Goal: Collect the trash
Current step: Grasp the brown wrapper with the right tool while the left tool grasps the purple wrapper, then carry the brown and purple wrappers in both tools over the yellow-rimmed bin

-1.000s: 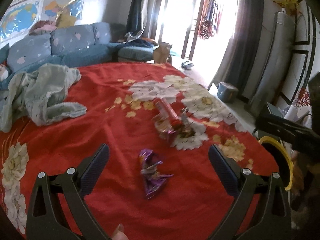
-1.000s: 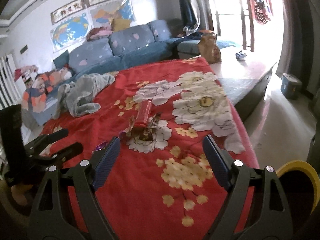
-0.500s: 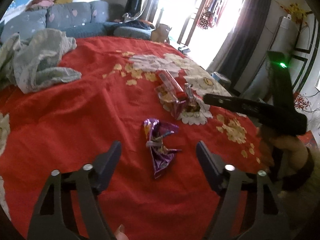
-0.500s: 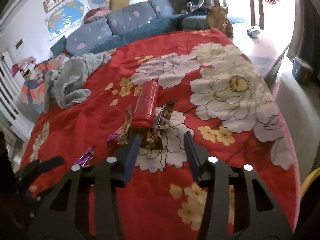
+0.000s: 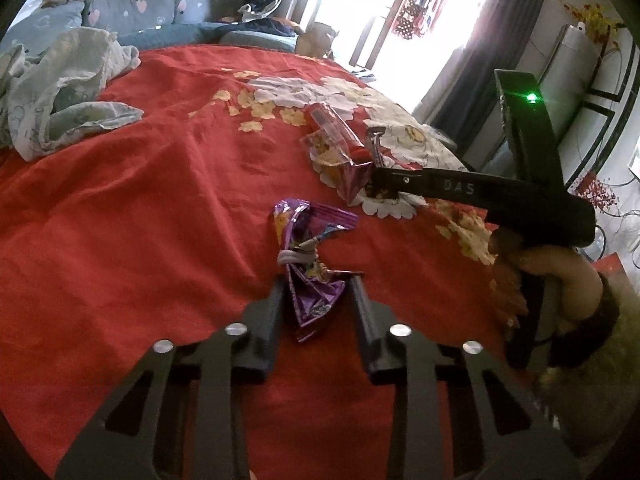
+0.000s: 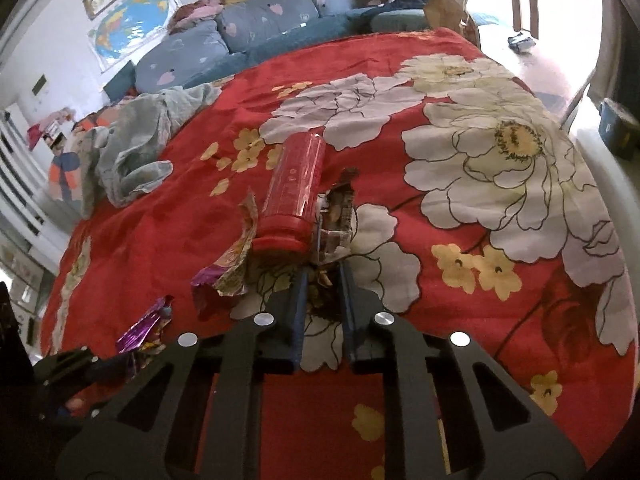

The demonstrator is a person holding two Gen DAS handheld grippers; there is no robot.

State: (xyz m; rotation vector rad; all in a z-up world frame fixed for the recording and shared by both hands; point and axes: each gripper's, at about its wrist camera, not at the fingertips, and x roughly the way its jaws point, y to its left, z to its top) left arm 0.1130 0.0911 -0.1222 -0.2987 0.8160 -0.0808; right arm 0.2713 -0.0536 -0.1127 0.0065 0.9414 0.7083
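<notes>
Left tool (image 5: 320, 280): jaws had just been closing; the two fingers flanked the lower half of the purple wrapper (image 5: 308, 264) and pressed on its sides, gripping it against the bed.
Right tool (image 6: 322, 280): jaws had just been closing; narrowed to a slim gap with the near end of the brown wrapper (image 6: 334, 216) pinched between the tips. Seen from the left wrist view, its black body reached in from the right, held by a hand (image 5: 556, 280) with a dark cuff.
Bed cover (image 6: 460, 280): red fabric printed with large white and small yellow flowers; carried all the trash.
Sofa (image 6: 248, 36): blue-grey cushions with heart prints, beyond the far edge of the bed.
Grey cloth (image 6: 136, 148): crumpled heap on the far left part of the cover, well apart from the trash.
Red canister (image 6: 294, 192): lay on its side, cap end toward the right wrist camera, touching the brown wrapper on its right.
Torn foil wrapper (image 6: 230, 264): crumpled just left of the canister cap.
Purple wrapper: twisted at its middle, near the front edge of the cover, apart from the canister group.
Brown wrapper: opened, lay lengthwise beside the canister.
</notes>
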